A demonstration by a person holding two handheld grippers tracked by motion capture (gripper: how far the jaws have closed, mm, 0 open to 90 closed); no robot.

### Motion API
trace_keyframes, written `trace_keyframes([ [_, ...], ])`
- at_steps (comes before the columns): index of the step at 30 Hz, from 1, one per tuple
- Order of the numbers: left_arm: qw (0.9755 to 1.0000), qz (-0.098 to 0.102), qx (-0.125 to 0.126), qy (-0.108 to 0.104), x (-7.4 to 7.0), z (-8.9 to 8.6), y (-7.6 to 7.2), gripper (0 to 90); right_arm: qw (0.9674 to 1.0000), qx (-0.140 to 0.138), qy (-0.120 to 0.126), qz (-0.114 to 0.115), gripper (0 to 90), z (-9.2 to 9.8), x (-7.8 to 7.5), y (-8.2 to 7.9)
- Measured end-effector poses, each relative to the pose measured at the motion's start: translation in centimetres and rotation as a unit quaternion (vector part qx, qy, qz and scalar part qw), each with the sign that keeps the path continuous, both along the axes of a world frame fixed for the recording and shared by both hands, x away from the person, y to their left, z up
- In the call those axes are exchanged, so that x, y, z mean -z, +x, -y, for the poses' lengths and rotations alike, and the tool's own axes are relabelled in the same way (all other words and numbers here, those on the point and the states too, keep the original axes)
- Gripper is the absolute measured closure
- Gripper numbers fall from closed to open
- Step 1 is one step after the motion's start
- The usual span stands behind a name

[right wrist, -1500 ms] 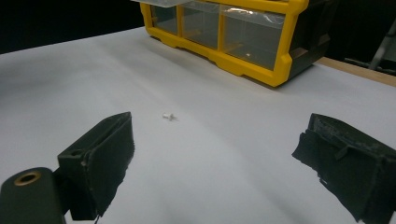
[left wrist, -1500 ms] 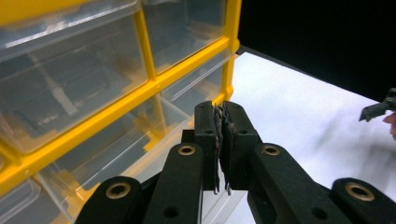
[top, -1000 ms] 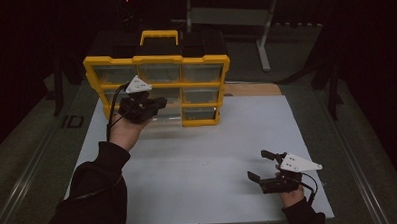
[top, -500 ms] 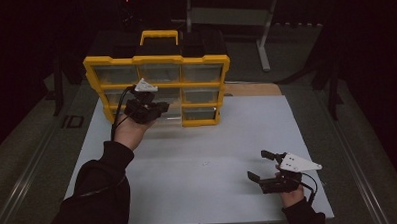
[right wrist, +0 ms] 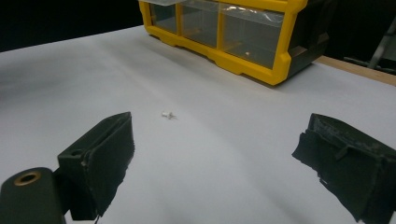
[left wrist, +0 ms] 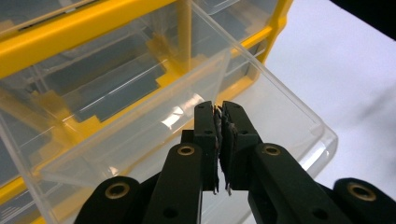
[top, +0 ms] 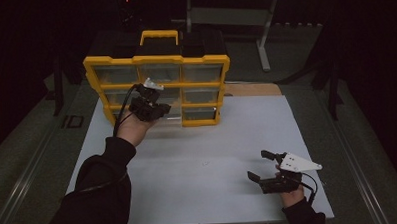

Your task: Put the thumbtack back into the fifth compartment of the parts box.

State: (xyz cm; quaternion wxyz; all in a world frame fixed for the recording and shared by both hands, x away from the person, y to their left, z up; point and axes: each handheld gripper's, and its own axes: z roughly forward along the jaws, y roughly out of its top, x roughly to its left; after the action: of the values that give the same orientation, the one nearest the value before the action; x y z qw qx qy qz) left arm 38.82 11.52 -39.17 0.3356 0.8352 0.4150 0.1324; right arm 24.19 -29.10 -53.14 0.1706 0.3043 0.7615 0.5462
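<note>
L gripper [left wrist: 218, 140]: jaws pressed together, pinching front wall of clear drawer [left wrist: 261, 107], drawer pulled partway out of yellow organizer [top: 158, 88], bottom row, left-centre slot. Organizer upright at far edge of white counter [top: 222, 141], black case behind it. R gripper [top: 269, 170]: jaws spread wide, nothing between, resting low at near right of counter, well apart from organizer. Small white bit [right wrist: 167, 114] on counter ahead of R jaws.
</note>
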Motion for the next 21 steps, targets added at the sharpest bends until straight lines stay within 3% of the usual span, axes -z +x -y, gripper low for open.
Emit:
trace_keyframes([
  [3,1.0000,0.003,0.002,-0.003,-0.1,0.0,0.0,82.7,1.0000,0.000,0.000,-0.002,8.9,0.0,0.0,0.0],
  [12,0.9996,0.012,-0.007,-0.025,-0.8,-0.4,-0.3,54.0,1.0000,0.000,0.001,0.000,8.9,0.0,0.0,0.0],
  [21,0.9992,0.022,-0.012,-0.032,-1.3,-1.1,-0.9,33.1,1.0000,0.000,0.000,-0.001,8.9,0.0,0.0,0.0],
])
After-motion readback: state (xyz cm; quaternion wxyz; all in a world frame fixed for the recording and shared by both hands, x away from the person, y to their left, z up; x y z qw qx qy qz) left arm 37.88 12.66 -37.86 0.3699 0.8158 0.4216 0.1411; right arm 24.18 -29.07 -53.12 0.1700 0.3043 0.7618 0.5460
